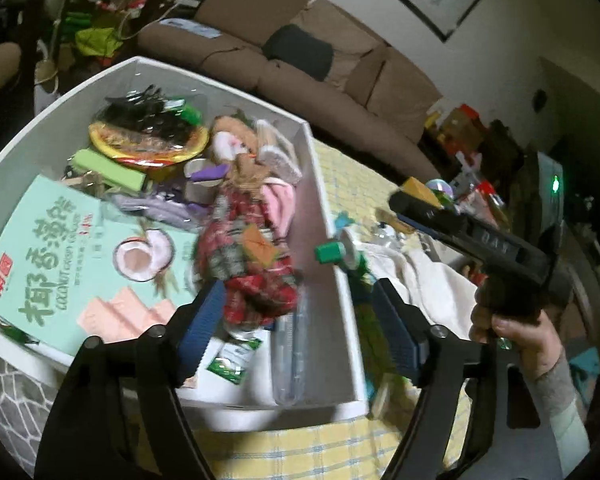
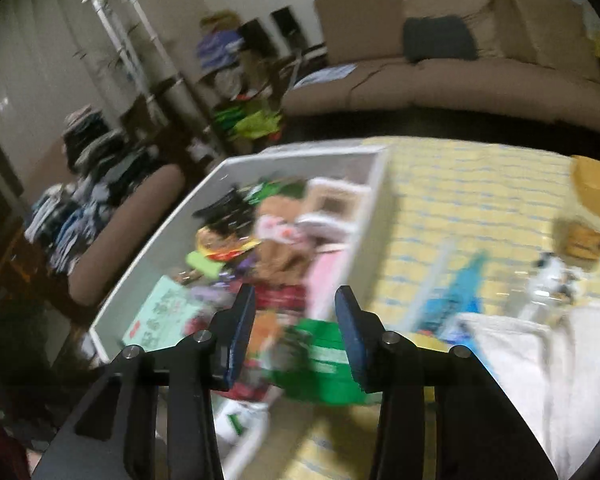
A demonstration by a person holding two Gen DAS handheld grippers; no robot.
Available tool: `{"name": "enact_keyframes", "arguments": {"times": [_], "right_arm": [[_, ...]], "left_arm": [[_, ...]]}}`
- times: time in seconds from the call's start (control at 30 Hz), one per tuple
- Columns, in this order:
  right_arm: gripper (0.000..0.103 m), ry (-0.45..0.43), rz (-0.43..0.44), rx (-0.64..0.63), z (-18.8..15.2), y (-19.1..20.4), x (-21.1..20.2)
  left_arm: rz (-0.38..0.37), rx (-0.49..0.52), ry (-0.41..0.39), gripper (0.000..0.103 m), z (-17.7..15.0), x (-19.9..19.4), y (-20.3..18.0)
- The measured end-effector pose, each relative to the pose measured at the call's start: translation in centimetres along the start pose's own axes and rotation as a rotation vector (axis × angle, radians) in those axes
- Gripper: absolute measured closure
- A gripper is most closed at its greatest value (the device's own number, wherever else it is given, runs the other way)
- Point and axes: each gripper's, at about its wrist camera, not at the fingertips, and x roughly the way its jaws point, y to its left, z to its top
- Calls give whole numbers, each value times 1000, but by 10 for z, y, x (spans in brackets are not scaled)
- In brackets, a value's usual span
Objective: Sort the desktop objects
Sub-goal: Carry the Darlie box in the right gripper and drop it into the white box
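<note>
left tool open over white bin

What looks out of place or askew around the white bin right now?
The green-capped bottle lies tipped across the white bin's right wall, neither in nor out. Inside, the red plaid cloth is heaped unevenly over the coconut wafer box. Nothing looks spilled or broken.
</note>
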Motion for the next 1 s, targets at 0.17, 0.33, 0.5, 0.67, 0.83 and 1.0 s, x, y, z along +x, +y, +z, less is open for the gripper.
{"name": "enact_keyframes", "arguments": {"times": [0.17,0.33,0.5,0.67,0.83,1.0], "right_arm": [[41,4,-82,-120,-27,-13,-20],[41,60,-161,-310,-65,5,-3],[38,81,-226,-403,-86,2,20],[38,98,-310,-416,-86,-19,56],[80,67,-291,-339,-80,-36,66],[90,-64,-290,-355,-69,-28,32]], "left_arm": [[-28,33,43,24,4,12,-18],[-66,9,96,16,13,36,-23],[-30,89,146,16,25,71,-39],[-31,88,159,18,23,84,-38],[-7,83,158,18,19,80,-31],[-46,38,119,16,27,65,-22]]}}
